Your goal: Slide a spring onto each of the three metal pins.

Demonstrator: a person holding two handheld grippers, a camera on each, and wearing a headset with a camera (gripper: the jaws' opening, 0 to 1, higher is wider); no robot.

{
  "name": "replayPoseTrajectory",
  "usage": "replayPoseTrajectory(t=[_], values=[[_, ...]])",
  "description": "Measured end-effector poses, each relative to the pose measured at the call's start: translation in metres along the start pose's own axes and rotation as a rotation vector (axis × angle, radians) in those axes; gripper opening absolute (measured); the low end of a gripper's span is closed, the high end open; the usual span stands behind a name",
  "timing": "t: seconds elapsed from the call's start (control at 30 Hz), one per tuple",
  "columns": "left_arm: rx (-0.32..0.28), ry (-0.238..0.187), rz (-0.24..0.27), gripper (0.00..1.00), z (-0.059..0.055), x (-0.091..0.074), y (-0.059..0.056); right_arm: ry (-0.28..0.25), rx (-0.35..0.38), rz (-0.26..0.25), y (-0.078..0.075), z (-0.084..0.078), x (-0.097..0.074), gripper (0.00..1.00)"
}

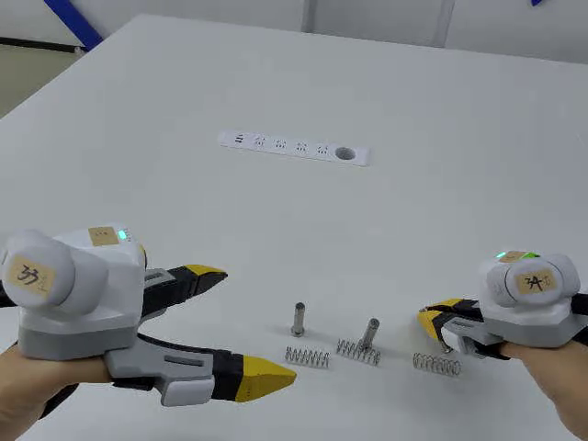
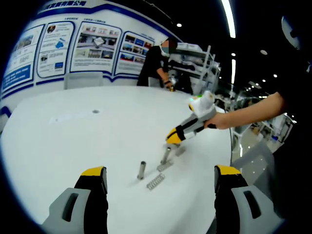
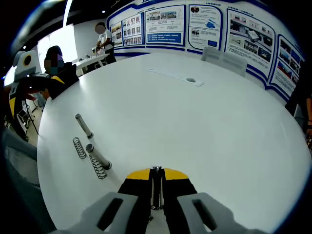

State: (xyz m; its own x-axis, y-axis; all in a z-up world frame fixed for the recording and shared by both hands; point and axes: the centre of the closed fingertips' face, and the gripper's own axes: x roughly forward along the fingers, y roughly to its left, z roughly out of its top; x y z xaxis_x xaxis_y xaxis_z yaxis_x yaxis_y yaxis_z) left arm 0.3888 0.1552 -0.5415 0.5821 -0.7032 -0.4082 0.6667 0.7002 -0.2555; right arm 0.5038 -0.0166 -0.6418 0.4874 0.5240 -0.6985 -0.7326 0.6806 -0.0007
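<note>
The left gripper (image 1: 237, 326) hangs over the near left part of the white bench (image 1: 386, 230). Its jaws are wide open and there is nothing between them.

To its right, close to the near edge, the first metal pin (image 1: 299, 319) stands straight up. The first spring (image 1: 306, 356) lies flat just beside it, on the side of the near edge, and they do not touch.

Next comes the second metal pin (image 1: 370, 333), which leans a little. The second spring (image 1: 358, 351) lies flat and touches the foot of this pin.

Further right, the third spring (image 1: 435, 364) lies flat by itself, just beside the tips of the right gripper (image 1: 430, 319).

The right gripper is low over the near right part of the bench. In the right gripper view its jaws (image 3: 156, 170) are closed tight on the third metal pin (image 3: 156, 189), which sits between the yellow tips.

No spring is on any pin.

A white power strip (image 1: 294, 147) lies flat well apart from them, further toward the far edge of the bench.
</note>
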Motion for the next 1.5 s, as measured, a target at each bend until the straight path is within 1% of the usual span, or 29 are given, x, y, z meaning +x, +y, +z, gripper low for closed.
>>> replayPoseTrajectory(t=[0.1, 0.2, 0.3, 0.37, 0.47, 0.5, 0.53, 0.6, 0.77, 0.9, 1.0, 1.23, 1.33, 1.4, 1.47, 1.5], values=[[0.027, 0.000, 0.018, 0.94, 0.001, 0.000, 0.002, -0.013, -0.004, -0.003, -0.001, 0.002, -0.002, 0.08], [0.038, 0.001, 0.028, 0.94, 0.001, -0.001, 0.003, -0.026, -0.005, -0.007, -0.002, 0.002, -0.006, 0.08], [0.061, -0.011, 0.044, 0.94, 0.002, -0.001, 0.004, -0.040, -0.008, -0.011, -0.003, 0.003, -0.009, 0.08], [0.085, -0.018, 0.049, 0.94, 0.004, -0.001, 0.003, -0.048, -0.008, -0.011, -0.003, 0.004, -0.011, 0.08], [0.144, -0.021, 0.065, 0.94, 0.006, -0.001, 0.004, -0.057, -0.011, -0.014, -0.003, 0.005, -0.014, 0.08], [0.177, -0.023, 0.076, 0.93, 0.007, -0.002, 0.004, -0.061, -0.011, -0.013, -0.003, 0.005, -0.015, 0.08], [0.187, -0.022, 0.080, 0.93, 0.007, -0.002, 0.004, -0.064, -0.010, -0.013, -0.003, 0.005, -0.016, 0.08], [0.192, -0.018, 0.076, 0.93, 0.006, -0.002, 0.002, -0.071, -0.011, -0.017, -0.003, 0.006, -0.017, 0.08], [0.195, -0.039, 0.080, 0.93, 0.011, -0.005, 0.001, -0.089, -0.008, -0.023, -0.004, 0.009, -0.021, 0.08], [0.198, -0.038, 0.090, 0.93, 0.012, -0.006, 0.003, -0.096, -0.010, -0.025, -0.004, 0.009, -0.023, 0.08], [0.200, -0.039, 0.089, 0.93, 0.013, -0.007, 0.002, -0.103, -0.011, -0.025, -0.003, 0.009, -0.026, 0.08], [0.207, -0.041, 0.089, 0.93, 0.014, -0.009, 0.000, -0.114, -0.004, -0.026, -0.002, 0.006, -0.031, 0.08], [0.212, -0.046, 0.090, 0.93, 0.016, -0.010, -0.001, -0.120, 0.000, -0.030, -0.001, 0.004, -0.033, 0.08], [0.217, -0.051, 0.091, 0.93, 0.018, -0.010, -0.001, -0.121, -0.016, -0.035, -0.001, 0.002, -0.034, 0.08], [0.219, -0.058, 0.091, 0.92, 0.019, -0.010, -0.002, -0.124, -0.011, -0.032, 0.000, 0.002, -0.035, 0.08], [0.217, -0.060, 0.090, 0.92, 0.020, -0.011, -0.002, -0.129, -0.020, -0.031, 0.000, 0.001, -0.035, 0.08]])
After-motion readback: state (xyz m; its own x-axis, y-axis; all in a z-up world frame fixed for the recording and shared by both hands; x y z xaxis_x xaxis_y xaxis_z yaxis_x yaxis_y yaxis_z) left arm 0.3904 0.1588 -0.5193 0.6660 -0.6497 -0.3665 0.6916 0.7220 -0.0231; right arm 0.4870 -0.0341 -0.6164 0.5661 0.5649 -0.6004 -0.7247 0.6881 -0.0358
